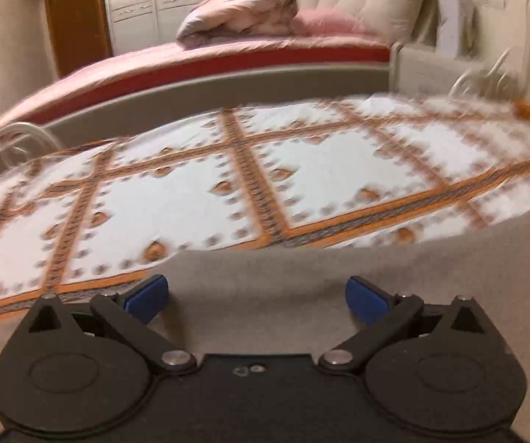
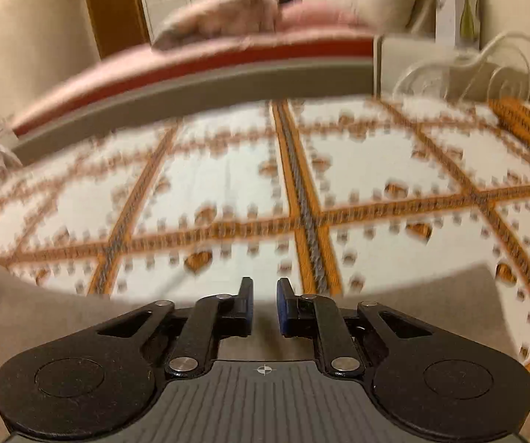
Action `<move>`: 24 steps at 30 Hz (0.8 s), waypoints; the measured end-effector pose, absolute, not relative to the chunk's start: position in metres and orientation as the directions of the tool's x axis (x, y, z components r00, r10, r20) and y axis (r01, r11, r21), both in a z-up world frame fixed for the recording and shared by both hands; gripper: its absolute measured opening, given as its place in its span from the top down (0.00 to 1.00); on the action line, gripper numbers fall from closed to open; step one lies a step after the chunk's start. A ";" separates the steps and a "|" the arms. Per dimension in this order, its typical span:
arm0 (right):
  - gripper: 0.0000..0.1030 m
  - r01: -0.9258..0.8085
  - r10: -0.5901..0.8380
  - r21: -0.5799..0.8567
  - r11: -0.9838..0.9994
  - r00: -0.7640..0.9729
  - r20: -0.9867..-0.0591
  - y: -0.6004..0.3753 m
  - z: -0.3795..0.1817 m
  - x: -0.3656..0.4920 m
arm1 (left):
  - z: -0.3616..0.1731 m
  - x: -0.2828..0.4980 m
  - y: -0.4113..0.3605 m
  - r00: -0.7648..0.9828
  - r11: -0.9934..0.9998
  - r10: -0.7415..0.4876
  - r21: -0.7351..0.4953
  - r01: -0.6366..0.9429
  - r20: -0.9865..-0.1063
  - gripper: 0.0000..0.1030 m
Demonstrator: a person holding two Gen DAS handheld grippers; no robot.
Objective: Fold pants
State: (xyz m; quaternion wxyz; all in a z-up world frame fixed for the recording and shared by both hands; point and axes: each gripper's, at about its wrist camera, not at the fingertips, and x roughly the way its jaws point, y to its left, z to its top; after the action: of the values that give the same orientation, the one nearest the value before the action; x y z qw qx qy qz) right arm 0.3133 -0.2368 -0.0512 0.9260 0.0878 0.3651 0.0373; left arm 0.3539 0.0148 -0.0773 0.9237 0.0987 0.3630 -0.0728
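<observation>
The pants (image 1: 301, 269) are plain grey-beige cloth, lying flat on a white and orange patterned bedspread (image 1: 176, 203). My left gripper (image 1: 257, 293) hovers over them with its blue pads (image 1: 146, 295) spread wide and nothing between them. In the right wrist view the pants (image 2: 431, 295) show to both sides of my right gripper (image 2: 265, 295). Its jaws are drawn together to a narrow slit, and I see no cloth pinched in it. Both views are blurred by motion.
The bedspread (image 2: 209, 184) stretches far ahead. Behind it stands a second bed (image 1: 228, 51) with a pink cover, a bunched quilt and pillows. A white metal bed frame (image 2: 486, 70) curls up at the back right. Wardrobe doors (image 1: 154, 0) fill the far wall.
</observation>
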 end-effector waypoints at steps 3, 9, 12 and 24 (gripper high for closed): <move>0.87 0.063 0.138 0.239 0.969 0.663 -0.736 -0.255 -0.071 0.321 | -0.078 0.352 0.050 0.703 0.990 -0.086 0.021 0.142 -0.706 0.07; 0.86 0.029 0.182 0.296 0.955 0.730 -0.659 -0.272 -0.046 0.300 | -0.052 0.327 0.122 0.743 0.998 0.061 0.052 -0.035 -0.667 0.07; 0.84 0.036 0.174 0.279 0.960 0.702 -0.691 -0.278 -0.052 0.292 | -0.079 0.319 0.166 0.656 0.990 0.137 0.074 -0.123 -0.742 0.05; 0.49 0.286 0.149 0.570 0.770 0.789 -0.596 -0.384 -0.037 0.186 | -0.030 0.243 0.173 0.733 0.993 0.062 -0.035 -0.116 -0.677 0.06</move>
State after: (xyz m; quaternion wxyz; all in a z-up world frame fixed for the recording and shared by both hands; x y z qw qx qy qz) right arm 0.1864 -0.3844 -0.0373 0.8837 0.3368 0.3228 -0.0386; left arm 0.2428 0.1732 -0.0295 0.9301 -0.0376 0.3622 0.0479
